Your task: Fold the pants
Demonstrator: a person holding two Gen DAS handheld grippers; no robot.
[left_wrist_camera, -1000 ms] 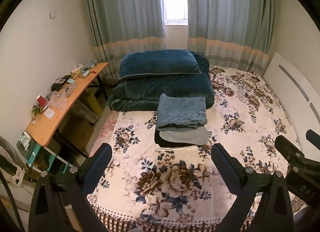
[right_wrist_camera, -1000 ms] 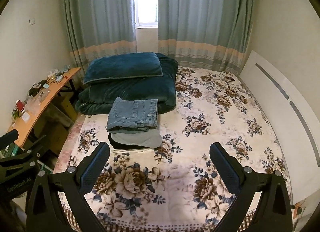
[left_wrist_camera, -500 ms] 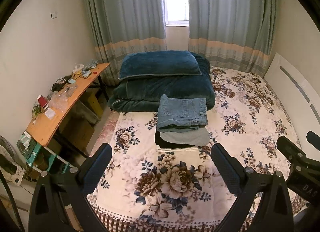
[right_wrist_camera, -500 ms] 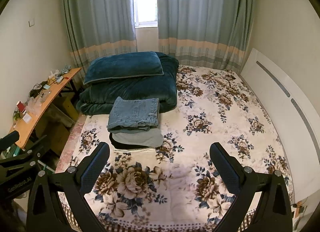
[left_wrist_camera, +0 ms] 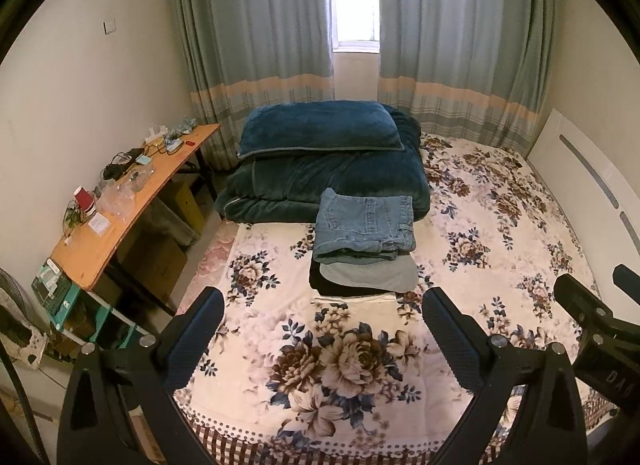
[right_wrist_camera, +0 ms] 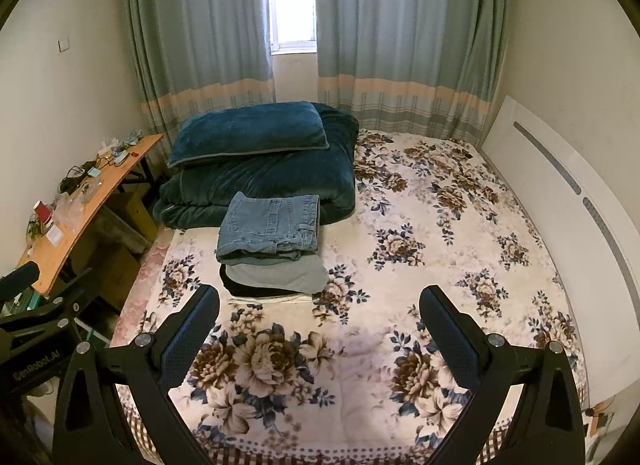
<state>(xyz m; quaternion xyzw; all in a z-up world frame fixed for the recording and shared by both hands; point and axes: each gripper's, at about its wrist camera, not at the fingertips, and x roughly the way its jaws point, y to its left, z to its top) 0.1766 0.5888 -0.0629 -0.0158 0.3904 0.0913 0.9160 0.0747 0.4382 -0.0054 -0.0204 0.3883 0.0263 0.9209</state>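
Two grippers hang above the near end of the bed (left_wrist_camera: 500,233), both with jaws spread wide and holding nothing.

Left wrist view: the left gripper (left_wrist_camera: 322,331) frames the floral bedspread. The folded jeans (left_wrist_camera: 366,223) lie on top of a stack of folded garments (left_wrist_camera: 366,277), grey over black, near the bed's left edge. The stack sits just in front of a dark blue quilt (left_wrist_camera: 320,185) with a pillow (left_wrist_camera: 320,127) on it. A wooden bench (left_wrist_camera: 132,201) carrying small clutter stands left of the bed. The right gripper shows at the right edge.

Right wrist view: the right gripper (right_wrist_camera: 320,329) points at the bedspread; the folded jeans (right_wrist_camera: 272,225) lie ahead and to the left. A white headboard (right_wrist_camera: 560,193) runs along the right.
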